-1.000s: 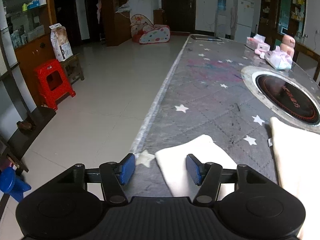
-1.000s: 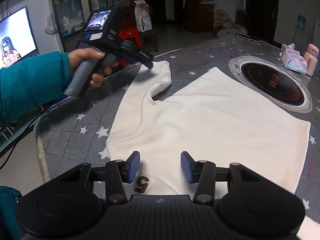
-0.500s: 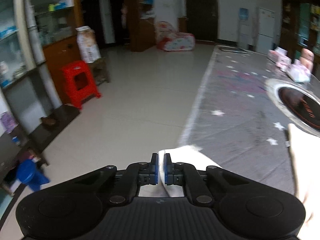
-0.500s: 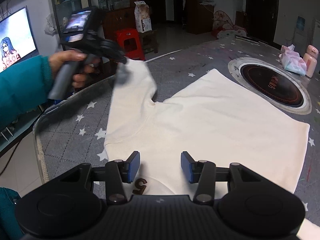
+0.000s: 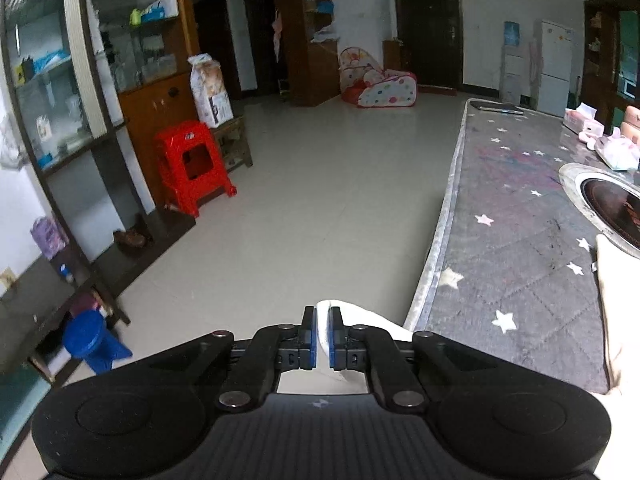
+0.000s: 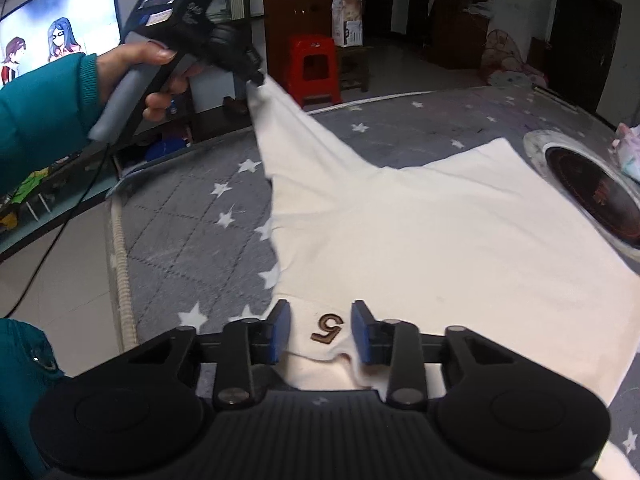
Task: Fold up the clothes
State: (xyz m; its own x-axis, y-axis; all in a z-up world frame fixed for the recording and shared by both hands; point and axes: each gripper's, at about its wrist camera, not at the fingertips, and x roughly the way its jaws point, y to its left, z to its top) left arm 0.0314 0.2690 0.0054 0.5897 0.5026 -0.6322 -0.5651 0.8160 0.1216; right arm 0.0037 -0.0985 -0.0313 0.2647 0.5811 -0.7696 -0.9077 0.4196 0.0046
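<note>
1. Table (image 6: 180, 216): long, covered w/ grey quilted cloth, diamond stitching, white star print, pale piped edge. Round metal-rimmed cooktop (image 6: 592, 188) w/ dark glass centre is set into it at far right.
2. White shirt (image 6: 420, 240): soft matte knit, spread flat on the table, body roughly rectangular, its far corner just beside the cooktop rim. Brown embroidered "5" (image 6: 328, 326) near the collar on my side.
3. Sleeve (image 6: 296, 128): pulled up off the cloth into a taut tapering triangle, ends at my L gripper, past the table's left edge.
4. Red plastic stool (image 5: 192, 168): glossy, square cutout in the side, on pale tile floor near a wood cabinet.
5. L hand (image 6: 136, 68) in a teal knit-cuff sleeve wraps the grey handle; black housing w/ small screen on top.
6. L gripper (image 5: 320, 334): clenched on the sleeve end. Blue pads nearly together, thin white fabric sandwiched between, a fold sticks out past the tips.
7. R gripper (image 6: 322, 328): low over the collar area, jaws closing. Blue ribbed pads sit either side of the "5" w/ fabric between them; pads not pressing on it yet, cloth bunches slightly by the right-hand pad.
</note>
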